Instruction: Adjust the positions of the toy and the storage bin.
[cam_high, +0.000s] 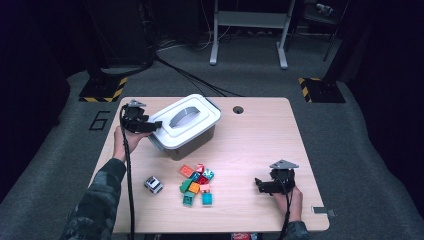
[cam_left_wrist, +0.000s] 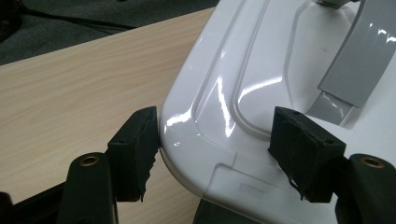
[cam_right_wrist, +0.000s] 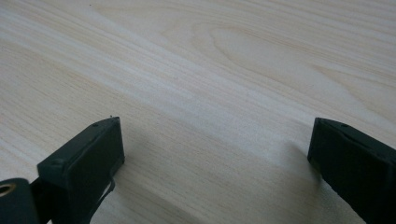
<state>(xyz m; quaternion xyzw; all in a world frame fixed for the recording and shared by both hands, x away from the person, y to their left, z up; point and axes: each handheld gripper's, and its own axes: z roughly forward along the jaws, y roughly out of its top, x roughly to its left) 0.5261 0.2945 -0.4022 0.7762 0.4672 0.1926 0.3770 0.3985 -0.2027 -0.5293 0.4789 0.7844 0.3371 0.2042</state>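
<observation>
A grey storage box with a white lid (cam_high: 187, 120) and a grey handle (cam_high: 183, 117) stands at the back left of the wooden table (cam_high: 260, 135). My left gripper (cam_high: 155, 125) is at the lid's left corner. In the left gripper view the lid (cam_left_wrist: 261, 60) has its rounded corner between the jaws of the left gripper (cam_left_wrist: 219, 149). One pad (cam_left_wrist: 135, 149) touches the rim and the other pad (cam_left_wrist: 303, 154) rests on the lid's top. My right gripper (cam_high: 260, 186) lies at the front right. In its own view the right gripper (cam_right_wrist: 215, 158) stands open over bare wood.
A heap of several coloured bricks (cam_high: 197, 182) lies at the table's front centre, with a small grey-and-white block (cam_high: 153, 184) to its left. A cable hole (cam_high: 238, 109) is near the back edge. A small metal piece (cam_high: 322, 211) lies at the front right corner.
</observation>
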